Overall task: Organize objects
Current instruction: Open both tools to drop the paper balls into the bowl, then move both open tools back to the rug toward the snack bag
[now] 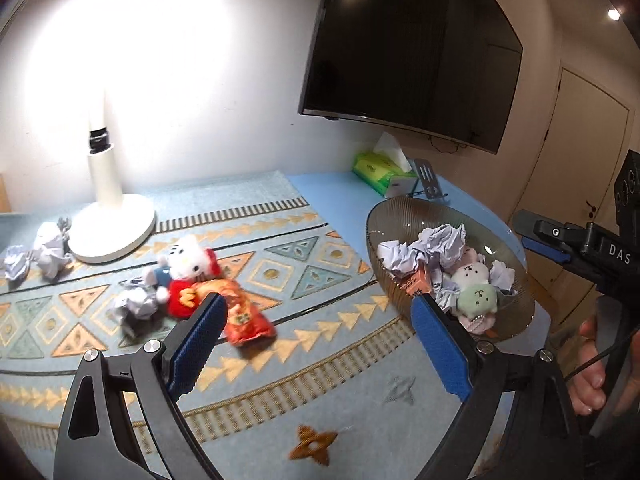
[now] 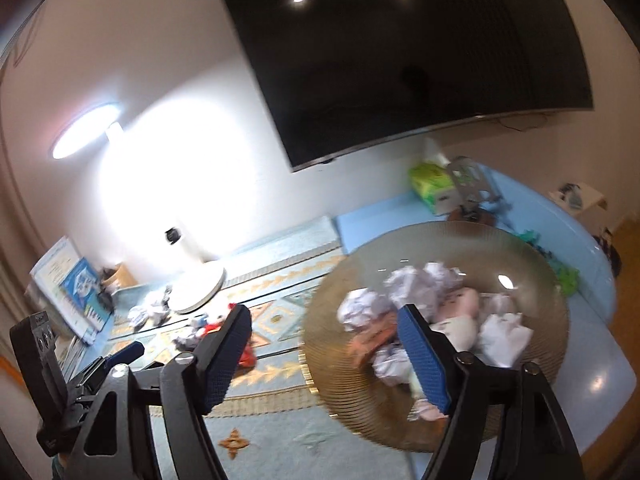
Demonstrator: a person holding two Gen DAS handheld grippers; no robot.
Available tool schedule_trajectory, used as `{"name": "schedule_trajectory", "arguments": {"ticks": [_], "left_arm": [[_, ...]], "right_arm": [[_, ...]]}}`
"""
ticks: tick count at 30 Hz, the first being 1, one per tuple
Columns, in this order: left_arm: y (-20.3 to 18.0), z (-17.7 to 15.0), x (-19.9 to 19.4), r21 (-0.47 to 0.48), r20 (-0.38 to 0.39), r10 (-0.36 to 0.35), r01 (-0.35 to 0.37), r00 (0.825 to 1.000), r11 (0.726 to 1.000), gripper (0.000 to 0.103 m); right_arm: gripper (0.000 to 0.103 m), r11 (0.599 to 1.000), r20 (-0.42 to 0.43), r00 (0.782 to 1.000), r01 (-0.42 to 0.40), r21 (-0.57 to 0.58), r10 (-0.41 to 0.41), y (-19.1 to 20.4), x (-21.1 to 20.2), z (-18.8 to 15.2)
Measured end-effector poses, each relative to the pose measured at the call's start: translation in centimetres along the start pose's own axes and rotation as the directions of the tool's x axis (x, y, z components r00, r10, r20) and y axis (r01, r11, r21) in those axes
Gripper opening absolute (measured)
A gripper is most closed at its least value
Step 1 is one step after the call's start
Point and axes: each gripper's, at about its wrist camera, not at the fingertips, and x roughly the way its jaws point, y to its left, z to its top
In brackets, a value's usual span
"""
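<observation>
My left gripper (image 1: 318, 304) stands open above the patterned rug (image 1: 280, 380), with nothing between its blue pads. Just beyond its left finger lie a red-orange snack packet (image 1: 246, 316), a white cat plush in red (image 1: 188, 268) and a ball of crumpled paper (image 1: 134, 308). More paper balls (image 1: 44, 254) lie by the lamp base. The ribbed glass bowl (image 1: 400, 208) at the right holds crumpled paper (image 1: 438, 240) and small plush toys (image 1: 478, 298). My right gripper (image 2: 324, 314) is open too, hovering at the near left rim of the bowl (image 2: 320, 344).
A white desk lamp (image 1: 108, 216) stands lit at the back left. A green tissue box (image 1: 380, 172) and a metal phone stand (image 1: 428, 180) sit under the wall TV (image 1: 408, 48). Books (image 2: 68, 284) lean at the far left. A person's hand (image 1: 592, 372) grips the right handle.
</observation>
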Motion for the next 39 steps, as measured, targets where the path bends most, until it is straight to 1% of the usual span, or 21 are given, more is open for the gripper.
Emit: {"name": "schedule_trajectory", "arguments": {"ticks": [1, 2, 4, 8, 11, 13, 15, 17, 19, 21, 22, 24, 25, 28, 30, 31, 33, 34, 35, 36, 39], "left_arm": [[0.8, -0.5, -1.1, -0.004, 0.015, 0.021, -0.021, 1.000, 1.000, 0.093], [1.5, -0.9, -2.0, -0.011, 0.028, 0.041, -0.041, 0.999, 0.999, 0.093], [3.2, -1.6, -3.8, -0.022, 0.046, 0.088, -0.087, 0.995, 0.996, 0.094], [6.8, -3.5, -5.8, -0.015, 0.045, 0.222, -0.221, 0.974, 0.975, 0.094], [10.3, -4.9, -6.3, -0.049, 0.027, 0.322, -0.320, 0.946, 0.946, 0.094], [12.5, -5.9, -6.0, -0.070, 0.006, 0.388, -0.387, 0.922, 0.920, 0.094], [14.4, -7.0, -5.6, -0.100, -0.024, 0.429, -0.429, 0.903, 0.898, 0.094], [15.6, -7.9, -5.4, -0.129, -0.047, 0.438, -0.440, 0.898, 0.889, 0.094], [16.3, -8.6, -5.2, -0.168, -0.073, 0.421, -0.428, 0.904, 0.888, 0.094], [16.4, -8.5, -5.4, -0.172, -0.059, 0.414, -0.418, 0.908, 0.892, 0.094], [16.3, -8.5, -5.4, -0.171, -0.057, 0.411, -0.415, 0.910, 0.894, 0.094], [16.3, -8.6, -5.4, -0.170, -0.062, 0.401, -0.405, 0.914, 0.898, 0.094], [16.4, -8.6, -5.4, -0.172, -0.064, 0.394, -0.399, 0.917, 0.900, 0.094], [16.6, -8.7, -5.3, -0.184, -0.072, 0.376, -0.383, 0.924, 0.905, 0.094], [16.9, -8.8, -4.9, -0.192, -0.095, 0.373, -0.385, 0.923, 0.903, 0.094], [17.1, -8.8, -4.6, -0.192, -0.114, 0.375, -0.391, 0.920, 0.900, 0.094], [17.3, -8.7, -4.2, -0.187, -0.139, 0.376, -0.397, 0.916, 0.898, 0.094], [17.3, -8.7, -4.1, -0.186, -0.144, 0.376, -0.398, 0.915, 0.898, 0.094], [17.3, -8.7, -4.0, -0.183, -0.148, 0.380, -0.403, 0.913, 0.897, 0.094], [17.2, -8.7, -3.9, -0.176, -0.153, 0.390, -0.413, 0.908, 0.894, 0.094], [16.0, -8.3, -2.8, -0.096, -0.191, 0.459, -0.481, 0.868, 0.871, 0.094]], "right_arm": [[0.093, 1.000, -0.003, 1.000, -0.012, -0.013, 0.012, 0.8, 0.1, -0.2], [0.100, 0.999, -0.002, 1.000, -0.016, -0.030, 0.016, 1.6, 0.2, -0.3], [0.100, 0.997, 0.007, 1.000, -0.021, -0.075, 0.022, 3.3, 0.4, -0.7], [0.100, 0.990, -0.025, 0.999, -0.044, -0.136, 0.041, 6.8, 2.0, -1.6], [0.101, 0.985, -0.053, 0.999, -0.012, -0.175, 0.002, 9.2, 3.8, -2.5], [0.103, 0.979, -0.080, 0.997, -0.006, -0.204, -0.011, 10.8, 5.2, -3.2], [0.103, 0.972, -0.103, 0.995, -0.009, -0.233, -0.016, 12.2, 6.6, -4.0], [0.103, 0.964, -0.124, 0.992, -0.006, -0.267, -0.028, 13.4, 8.1, -5.0], [0.103, 0.956, -0.146, 0.989, -0.009, -0.292, -0.035, 14.4, 9.8, -6.2], [0.103, 0.952, -0.181, 0.983, -0.018, -0.306, -0.039, 14.9, 11.8, -7.4], [0.103, 0.949, -0.188, 0.981, -0.009, -0.314, -0.052, 15.0, 12.7, -8.0], [0.103, 0.943, -0.196, 0.974, 0.044, -0.330, -0.114, 15.0, 14.3, -9.3], [0.103, 0.942, -0.213, 0.968, 0.054, -0.332, -0.130, 14.9, 15.0, -9.7], [0.103, 0.958, -0.259, 0.961, 0.020, -0.286, -0.097, 14.2, 16.2, -10.2], [0.102, 0.958, -0.251, 0.959, 0.058, -0.281, -0.132, 13.7, 16.5, -10.1], [0.101, 0.961, -0.256, 0.957, 0.063, -0.269, -0.135, 13.5, 16.6, -10.0], [0.093, 0.974, -0.295, 0.950, 0.038, -0.225, -0.105, 12.7, 17.1, -9.8], [0.086, 0.977, -0.312, 0.945, 0.026, -0.212, -0.093, 12.4, 17.3, -9.6], [0.082, 0.976, -0.329, 0.940, 0.021, -0.214, -0.093, 12.5, 17.5, -9.4], [0.082, 0.970, -0.338, 0.934, 0.034, -0.239, -0.116, 12.7, 17.8, -9.1], [0.082, 0.932, -0.319, 0.922, 0.099, -0.349, -0.217, 14.0, 18.5, -8.1]]}}
